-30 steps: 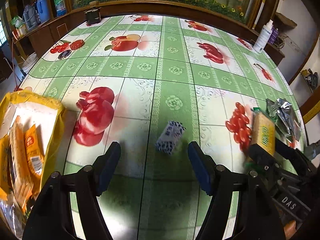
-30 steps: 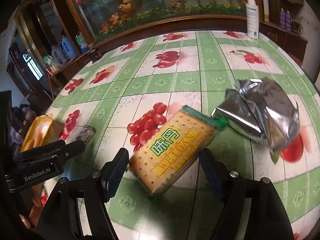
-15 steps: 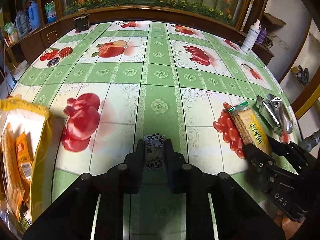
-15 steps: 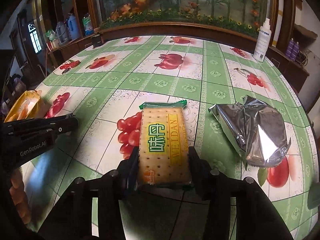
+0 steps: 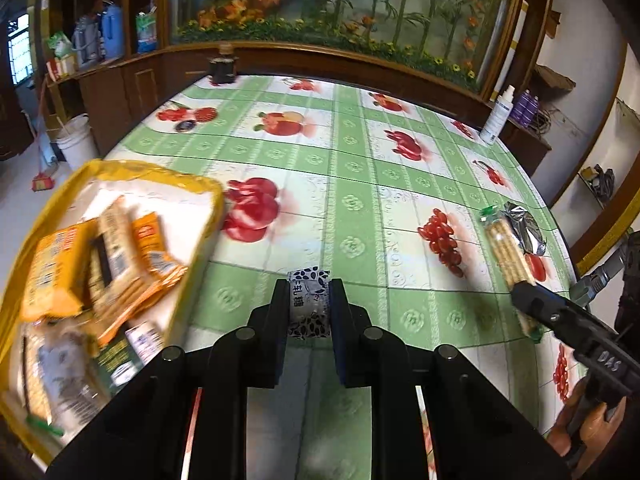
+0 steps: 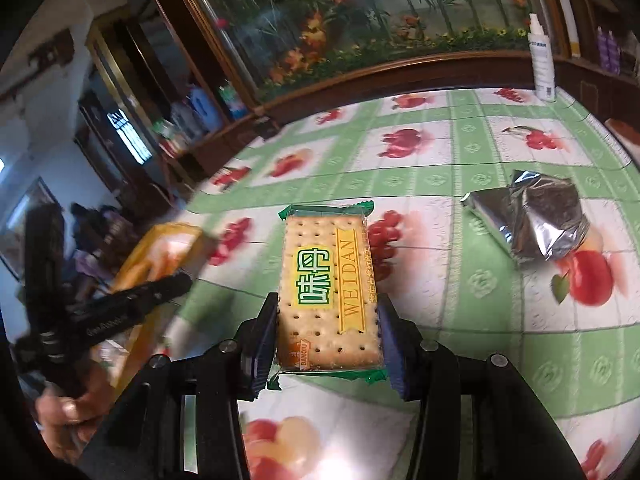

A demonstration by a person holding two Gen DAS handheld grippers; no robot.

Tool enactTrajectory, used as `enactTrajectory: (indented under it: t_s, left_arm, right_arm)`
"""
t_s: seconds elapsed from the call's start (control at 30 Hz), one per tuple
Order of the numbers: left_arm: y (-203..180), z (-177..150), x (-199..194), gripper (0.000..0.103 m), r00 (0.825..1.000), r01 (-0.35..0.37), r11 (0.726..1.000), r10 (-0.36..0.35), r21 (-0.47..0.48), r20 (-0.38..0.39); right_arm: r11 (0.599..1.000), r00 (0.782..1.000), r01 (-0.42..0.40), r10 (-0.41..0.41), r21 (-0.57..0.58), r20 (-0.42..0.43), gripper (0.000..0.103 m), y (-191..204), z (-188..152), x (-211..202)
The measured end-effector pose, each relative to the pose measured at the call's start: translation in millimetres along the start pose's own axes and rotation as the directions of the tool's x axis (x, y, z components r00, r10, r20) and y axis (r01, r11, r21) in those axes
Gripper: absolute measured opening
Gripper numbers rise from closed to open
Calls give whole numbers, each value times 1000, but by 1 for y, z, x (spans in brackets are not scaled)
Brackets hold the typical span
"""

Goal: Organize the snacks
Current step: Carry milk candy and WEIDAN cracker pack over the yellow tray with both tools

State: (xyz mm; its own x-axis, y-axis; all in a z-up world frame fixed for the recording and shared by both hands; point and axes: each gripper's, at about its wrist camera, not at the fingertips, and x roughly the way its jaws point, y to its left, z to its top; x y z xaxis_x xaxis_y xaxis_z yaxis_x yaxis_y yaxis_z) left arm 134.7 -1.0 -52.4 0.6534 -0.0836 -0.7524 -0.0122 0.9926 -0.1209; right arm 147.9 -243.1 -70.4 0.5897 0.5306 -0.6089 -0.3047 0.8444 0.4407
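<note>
Both grippers loaded. The left gripper point(image 5: 309, 304) has its jaws clenched on a small nougat candy point(image 5: 308, 298), a white wrapper with a dark leaf print, pinched across its width with its far end poking out past the pads. The right gripper point(image 6: 327, 334) grips the cracker pack point(image 6: 328, 292), labelled WEIDAN, by its near end; most of the pack sticks out far beyond the jaws, so it is held like a lever. The yellow bag point(image 5: 120, 168) lies open at the left of the table point(image 5: 352, 184), its mouth toward the middle, several orange packets already inside. A crumpled silver foil pouch point(image 6: 532, 220) sits on the cloth at the right, untouched. Judged step: carrying both snacks to the bag. To do it well, the left hand should go first, being nearer the mouth, and let go only once the candy is past the yellow rim, low over the contents. The right should keep the pack level, enter narrow end first, and wait so the two grippers do not crowd the opening.
</note>
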Motion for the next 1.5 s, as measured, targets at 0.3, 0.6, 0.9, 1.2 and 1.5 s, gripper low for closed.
enactTrajectory:
  t_s: [0.3, 0.6, 0.9, 1.2, 1.5]
  left_arm:
    - [25, -18, -37, 16, 992, -123, 991, 124, -46, 31]
    - [48, -29, -65, 16, 983, -164, 982, 170, -91, 65]
    - [68, -38, -85, 16, 974, -197, 973, 208, -120, 86]
    - [84, -47, -91, 16, 973, -204, 968, 218, -147, 81]
    - [93, -49, -95, 16, 970, -213, 964, 228, -160, 84]
  right_arm:
    - [982, 982, -189, 189, 6, 33, 47, 30, -12, -27]
    - [966, 966, -256, 257, -44, 19, 47, 70, -20, -31]
    - [951, 954, -301, 301, -75, -9, 47, 99, -29, -28]
    - [940, 945, -328, 326, -96, -34, 47, 120, -35, -23]
    - [929, 938, -348, 343, -124, -54, 47, 137, -30, -10]
